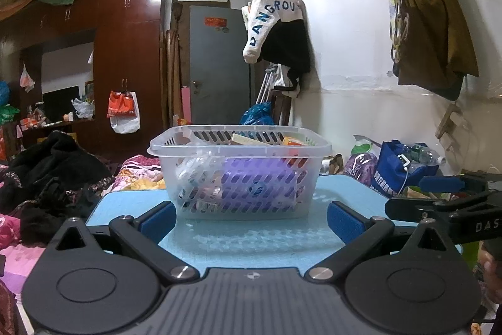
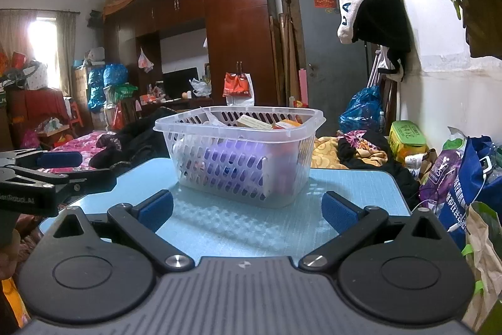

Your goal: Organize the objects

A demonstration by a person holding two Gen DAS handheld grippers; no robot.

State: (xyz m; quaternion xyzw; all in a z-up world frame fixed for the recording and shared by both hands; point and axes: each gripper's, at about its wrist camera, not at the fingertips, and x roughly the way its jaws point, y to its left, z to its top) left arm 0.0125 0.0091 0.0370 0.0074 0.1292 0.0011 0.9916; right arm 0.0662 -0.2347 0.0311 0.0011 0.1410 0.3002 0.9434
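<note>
A clear slotted plastic basket (image 1: 240, 171) (image 2: 241, 153) stands on a small light-blue table (image 1: 251, 237) (image 2: 244, 225). It holds a purple item (image 1: 257, 178) (image 2: 232, 159), a cream box (image 1: 248, 140) (image 2: 254, 122), an orange box (image 1: 293, 142) (image 2: 287, 124) and other small packets. My left gripper (image 1: 251, 217) is open just in front of the basket, with nothing between its blue pads. My right gripper (image 2: 248, 209) is open too, also short of the basket. Each gripper shows at the edge of the other's view, the right one (image 1: 439, 197) and the left one (image 2: 47, 168).
A bed with pink bedding and dark clothes (image 1: 47, 175) lies to the left. Bags (image 2: 464, 178) and a green tin (image 2: 406, 140) crowd the right side by the wall. Clothes hang from a rail (image 1: 276, 24). A dark wardrobe (image 1: 125, 52) stands behind.
</note>
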